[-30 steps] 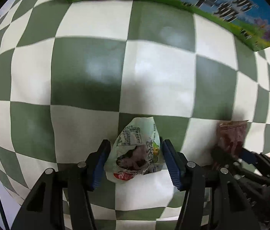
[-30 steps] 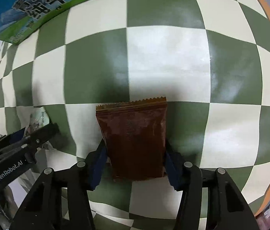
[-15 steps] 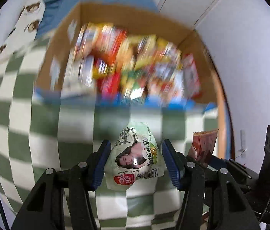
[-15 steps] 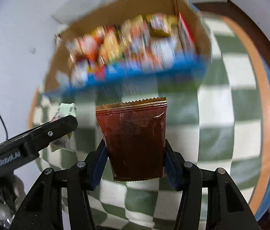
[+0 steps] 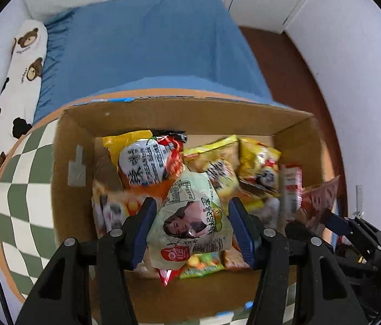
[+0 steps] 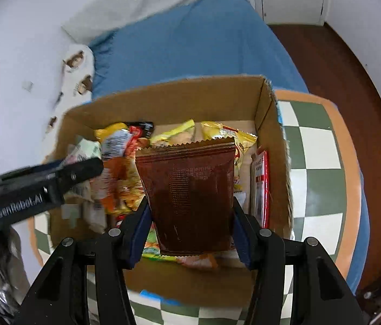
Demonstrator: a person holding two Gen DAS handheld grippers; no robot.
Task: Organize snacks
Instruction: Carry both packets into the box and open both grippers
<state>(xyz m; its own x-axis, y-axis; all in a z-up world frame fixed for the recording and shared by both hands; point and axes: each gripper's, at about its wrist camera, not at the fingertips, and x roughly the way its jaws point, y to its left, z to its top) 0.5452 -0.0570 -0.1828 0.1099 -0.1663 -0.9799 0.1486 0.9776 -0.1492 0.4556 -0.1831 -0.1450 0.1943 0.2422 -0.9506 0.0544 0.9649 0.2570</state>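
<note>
Both claws have swung over the box (image 5: 76, 140), left claw (image 5: 190, 224) grasping pale packet (image 5: 187, 216), right claw (image 6: 190, 216) brown pouch (image 6: 190, 189).

Round table (image 5: 14, 203) with green-and-white checked cloth and orange rim carries an open cardboard box (image 5: 163, 113) holding snack packets (image 5: 144, 162).

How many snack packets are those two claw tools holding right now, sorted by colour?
Pale green packet, in the left gripper: 1
Dark brown packet, in the right gripper: 1
Total held: 2, both above the cardboard box.
</note>
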